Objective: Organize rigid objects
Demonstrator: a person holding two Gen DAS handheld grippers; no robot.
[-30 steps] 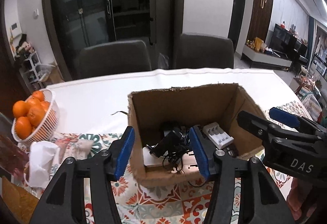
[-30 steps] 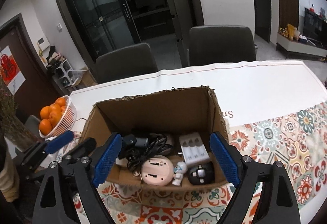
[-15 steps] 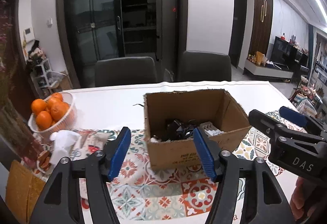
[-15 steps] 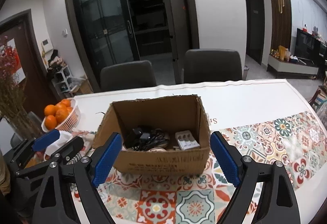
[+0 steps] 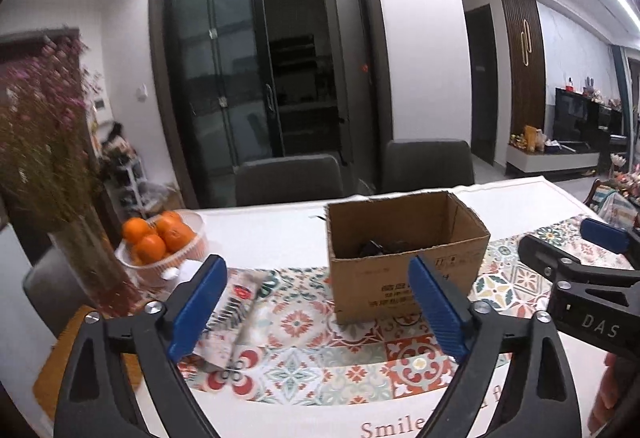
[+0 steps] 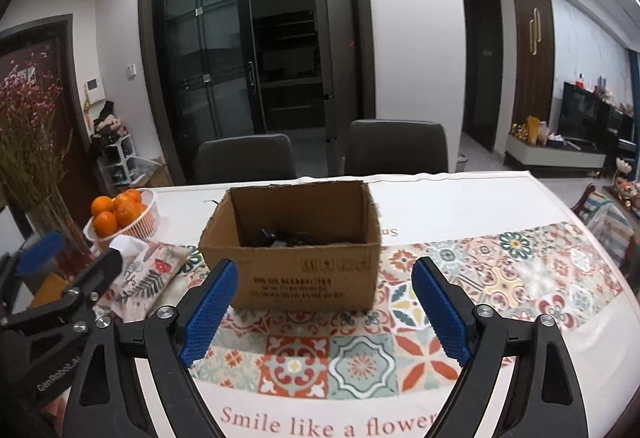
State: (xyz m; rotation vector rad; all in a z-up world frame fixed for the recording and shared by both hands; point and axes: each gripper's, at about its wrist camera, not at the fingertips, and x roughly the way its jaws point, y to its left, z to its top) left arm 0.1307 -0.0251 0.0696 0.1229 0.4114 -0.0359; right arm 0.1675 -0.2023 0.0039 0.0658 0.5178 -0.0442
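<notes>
An open brown cardboard box (image 6: pixel 296 262) stands on the patterned tablecloth (image 6: pixel 360 362), holding a dark tangle of black cables (image 6: pixel 280 238). A white plastic basket (image 6: pixel 134 228) of oranges (image 6: pixel 116 212) sits to its left. The left gripper (image 5: pixel 320 314) and right gripper (image 6: pixel 324 314) hover near the box, jaws apart, holding nothing.

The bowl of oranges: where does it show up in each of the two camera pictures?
Left wrist view: the bowl of oranges sits left of centre, beside the glass vase.
Right wrist view: the bowl of oranges is at the far left, farther back.
Shared landmark: the cardboard box, to the bowl's right in both.
</notes>
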